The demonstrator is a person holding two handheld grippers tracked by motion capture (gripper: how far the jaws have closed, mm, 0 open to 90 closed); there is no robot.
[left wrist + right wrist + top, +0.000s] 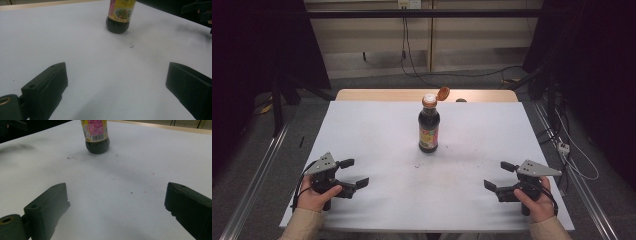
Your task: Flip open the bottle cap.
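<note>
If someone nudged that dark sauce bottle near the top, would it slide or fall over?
The tall, narrow dark sauce bottle with a colourful label would probably tip rather than slide, since its base looks small for its height. It looks nearly full, so likely heavy. Its orange flip cap stands open, so a fall could spill sauce onto the white table sheet.

Glossy dark bottle [429,131], matt white tabletop [377,130]

A dark brown bottle [429,127] wears a yellow and pink label and an orange flip cap [442,93]. The table [377,130] is white, lightly speckled. Both grippers are black.
</note>
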